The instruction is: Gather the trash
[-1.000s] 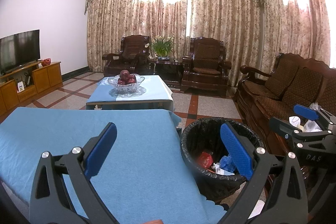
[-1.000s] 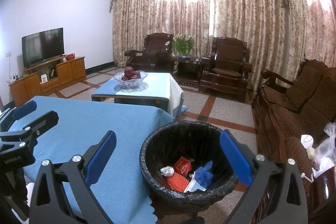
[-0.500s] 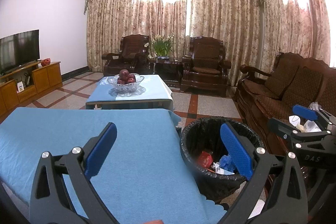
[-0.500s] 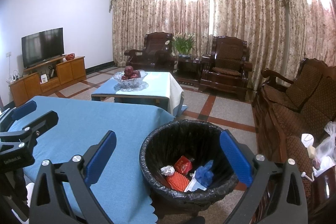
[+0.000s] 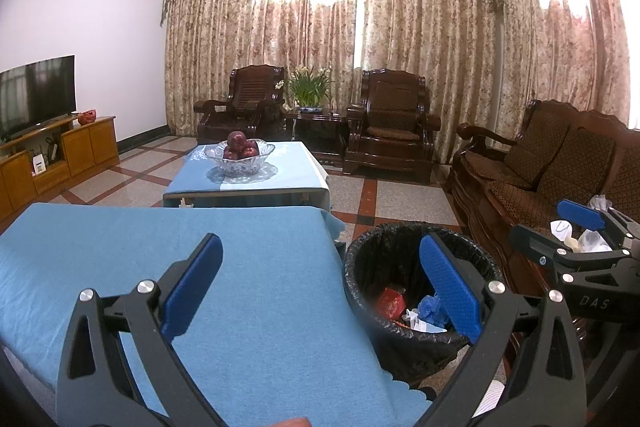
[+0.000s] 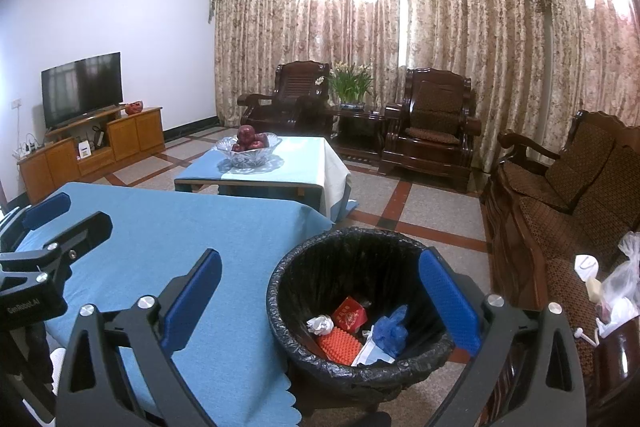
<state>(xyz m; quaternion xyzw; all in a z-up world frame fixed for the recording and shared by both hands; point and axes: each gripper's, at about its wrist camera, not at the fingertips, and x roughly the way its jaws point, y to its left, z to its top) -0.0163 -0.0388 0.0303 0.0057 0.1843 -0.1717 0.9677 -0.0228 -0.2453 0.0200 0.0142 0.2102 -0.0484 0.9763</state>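
Trash: red packet [image 6: 350,314], crumpled white paper [image 6: 320,323], orange ridged piece [image 6: 339,343], blue plastic [image 6: 391,331] and white sheets lie together at the bottom of the bin.
Bin [image 6: 320,259]: round, lined with a black bag, standing on the tiled floor just beside the corner of the blue-clothed table [image 6: 180,227].
Left gripper [image 5: 320,291]: jaws spread wide and holding nothing; it hangs above the table edge nearest the bin, with one blue pad [image 5: 450,287] over the bin's rim.
Right gripper [image 6: 320,301]: jaws spread wide and holding nothing; it hangs over the bin, one pad above the cloth and the other above the bin's far rim.
Table surface: bare blue cloth beside the bin, scalloped along its near hem.
Fruit bowl [image 6: 249,149]: glass, filled with dark red fruit, on a low table [image 6: 304,163] beyond the bin.
Sofa [image 6: 560,195]: dark wood with brown cushions, on the side of the bin away from the table; clear plastic bags [image 6: 622,287] rest on its near seat.
Armchairs [image 6: 434,123]: two, against the curtains, well beyond the bin, with a potted plant [image 6: 352,85] between them.
Television [image 6: 82,87]: on a wooden cabinet by the wall, well apart from the bin.
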